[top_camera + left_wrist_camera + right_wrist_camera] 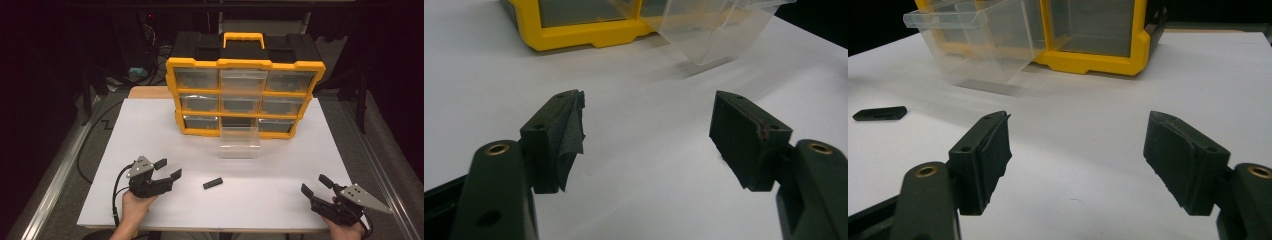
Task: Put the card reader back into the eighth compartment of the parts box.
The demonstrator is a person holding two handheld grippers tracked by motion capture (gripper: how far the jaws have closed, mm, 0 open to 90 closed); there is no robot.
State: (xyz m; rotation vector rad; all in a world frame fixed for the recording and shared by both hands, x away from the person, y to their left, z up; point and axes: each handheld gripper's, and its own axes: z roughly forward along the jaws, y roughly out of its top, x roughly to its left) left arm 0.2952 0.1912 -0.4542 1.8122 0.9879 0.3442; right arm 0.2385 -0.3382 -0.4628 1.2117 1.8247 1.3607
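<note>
1. Small black flat piece (213,183) is seen lying on the white table top (150,130), between the two grippers and apart from both; what it is cannot be made out. It also appears at the left edge of the right gripper view (879,113).
2. Left gripper (168,169) is held low at the near left, jaws spread apart, nothing between them. Its left pad (569,135) carries a loose, peeling lining.
3. Right gripper (316,184) is held at the near right, jaws likewise wide and empty.
4. Clear drawer (240,141) is pulled out of the bottom middle slot, tilted down onto the table; contents cannot be told.
5. Yellow-and-black drawer organizer (245,95) stands at the far edge; no writing is legible.
</note>
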